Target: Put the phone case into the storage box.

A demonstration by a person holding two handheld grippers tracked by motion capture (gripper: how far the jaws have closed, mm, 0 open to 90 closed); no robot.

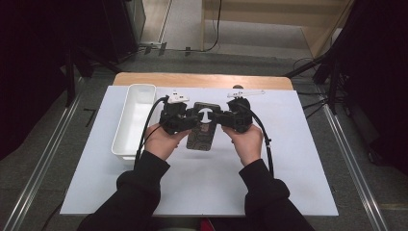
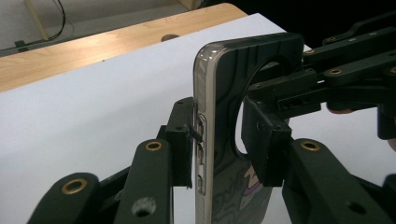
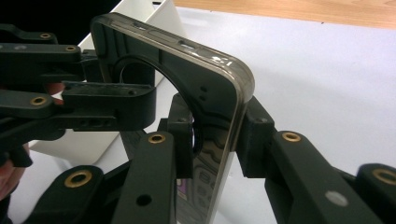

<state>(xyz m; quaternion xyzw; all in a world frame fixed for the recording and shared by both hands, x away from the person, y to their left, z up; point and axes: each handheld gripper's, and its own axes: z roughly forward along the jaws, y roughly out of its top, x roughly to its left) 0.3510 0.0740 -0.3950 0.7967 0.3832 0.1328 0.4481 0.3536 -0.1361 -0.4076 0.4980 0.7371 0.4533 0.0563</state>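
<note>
Both forearms in dark sleeves enter from the near edge of the worktop (image 1: 288, 159), each hand carrying a two-jaw gripper toward the centre. Between them a phone in a clear, dark-patterned case (image 1: 202, 129) is held above the white sheet, its long axis running near to far in the high view.

Right gripper (image 3: 211, 140): fingers (image 3: 252, 135) closed on the phone's right edge, one pad on each face. Grip appears firm.

Left gripper (image 2: 215, 140): fingers (image 2: 183, 140) straddle the phone's left edge by the side buttons. The pad on the patterned back appears to touch; a narrow gap shows on the button side, so the jaws are partly open and not yet clamped.

The phone lies directly between the two grippers, left and right hands about equally near. Judgement: the coming move turns on the left fingers closing squarely across the thin edge without pressing the buttons.

A white rectangular bin (image 1: 133, 120) stands just left of the left hand, long axis also near to far. Nothing stands between phone and bin.
</note>
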